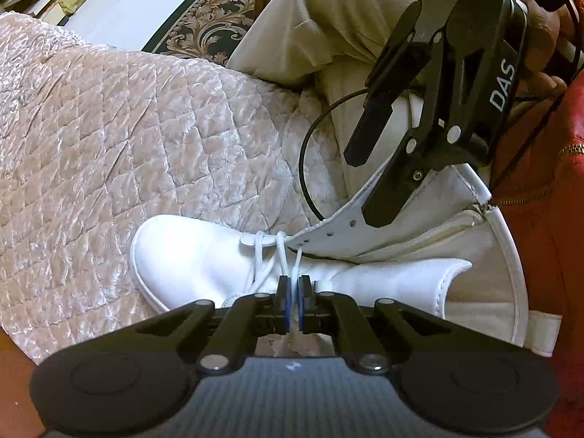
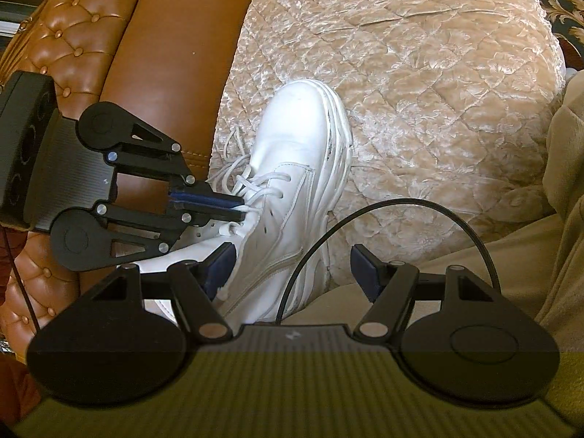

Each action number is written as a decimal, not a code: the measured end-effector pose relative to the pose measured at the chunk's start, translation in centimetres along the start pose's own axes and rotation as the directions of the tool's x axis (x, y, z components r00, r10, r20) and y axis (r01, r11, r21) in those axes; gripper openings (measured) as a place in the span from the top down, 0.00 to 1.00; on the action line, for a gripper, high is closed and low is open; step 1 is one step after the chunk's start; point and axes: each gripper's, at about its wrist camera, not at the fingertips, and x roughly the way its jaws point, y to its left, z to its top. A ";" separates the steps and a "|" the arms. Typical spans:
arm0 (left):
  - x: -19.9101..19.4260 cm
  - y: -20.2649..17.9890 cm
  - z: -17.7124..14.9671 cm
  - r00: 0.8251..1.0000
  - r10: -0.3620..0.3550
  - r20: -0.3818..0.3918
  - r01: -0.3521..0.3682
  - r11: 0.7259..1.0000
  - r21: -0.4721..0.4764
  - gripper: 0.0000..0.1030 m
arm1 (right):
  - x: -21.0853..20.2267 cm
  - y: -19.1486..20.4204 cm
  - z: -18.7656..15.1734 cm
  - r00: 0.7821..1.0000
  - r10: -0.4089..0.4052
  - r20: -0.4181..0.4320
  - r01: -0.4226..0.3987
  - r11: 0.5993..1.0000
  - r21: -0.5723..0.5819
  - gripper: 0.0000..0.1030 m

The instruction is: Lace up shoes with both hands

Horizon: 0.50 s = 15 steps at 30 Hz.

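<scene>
Here, white shoelace pinched by left tool at white high-top boot; right tool spread wide, nothing gripped.

The shoe is white, with white laces and dark scuff lines along its sole edge. The quilt beneath it is pale pinkish-beige velvet, stitched in a diamond pattern. The sofa is tan-brown leather with button tufting. The rug is black with beige scrollwork and a beaded border. The trousers are cream. Both grippers, left and right, are black with blue pads. The right gripper carries white "DAS" lettering. The cable is black.
</scene>
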 end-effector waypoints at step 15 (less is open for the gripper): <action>-0.7 -0.2 -0.1 1.000 -0.012 0.023 0.012 1.000 0.000 0.97 | 0.1 -0.2 0.0 1.000 0.009 0.001 -0.009 1.000 0.005 0.25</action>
